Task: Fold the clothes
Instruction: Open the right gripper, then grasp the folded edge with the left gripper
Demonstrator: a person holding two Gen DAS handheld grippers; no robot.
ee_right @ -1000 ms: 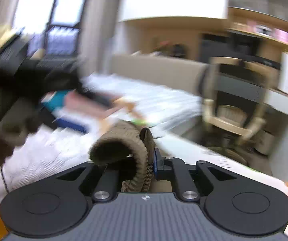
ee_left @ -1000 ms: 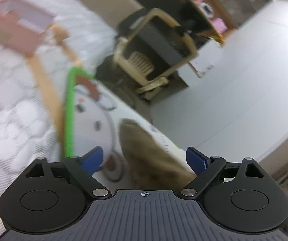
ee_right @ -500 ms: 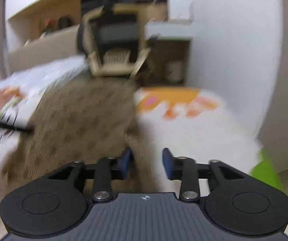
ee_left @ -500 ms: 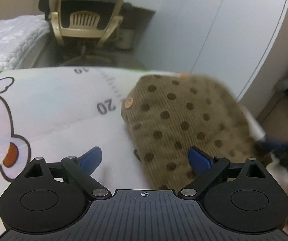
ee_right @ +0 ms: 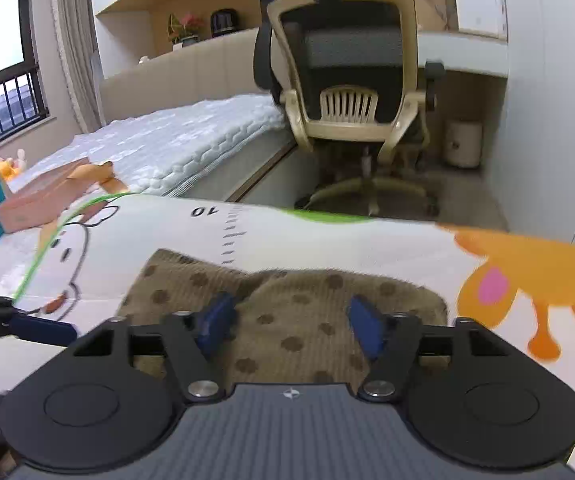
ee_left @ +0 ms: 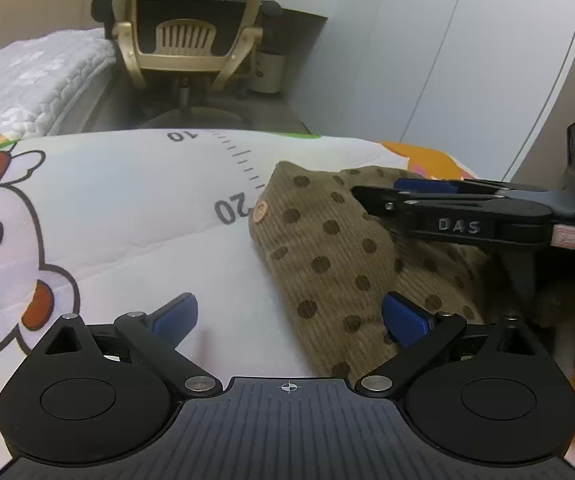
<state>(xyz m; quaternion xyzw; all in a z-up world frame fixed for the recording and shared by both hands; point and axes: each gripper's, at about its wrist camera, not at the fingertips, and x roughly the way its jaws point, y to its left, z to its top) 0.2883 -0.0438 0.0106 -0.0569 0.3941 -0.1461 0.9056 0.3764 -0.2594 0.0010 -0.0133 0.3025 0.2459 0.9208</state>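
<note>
On the cartoon mat (ee_left: 135,208) we see the dotted brown garment (ee_left: 327,248) bunched at 3 o'clock of the ruler print, our left gripper (ee_left: 289,320) spread at its near edge and our right gripper (ee_right: 289,322) spread low over its middle, likely poised to flatten or fold.

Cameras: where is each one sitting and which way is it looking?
Left wrist: sits on the left gripper, looking across the mat at the spotted cloth and chair; the right gripper pokes in.
Right wrist: sits on the right gripper, low over the cloth, facing the chair and bed.
Both share the cloth, mat and chair.
</note>
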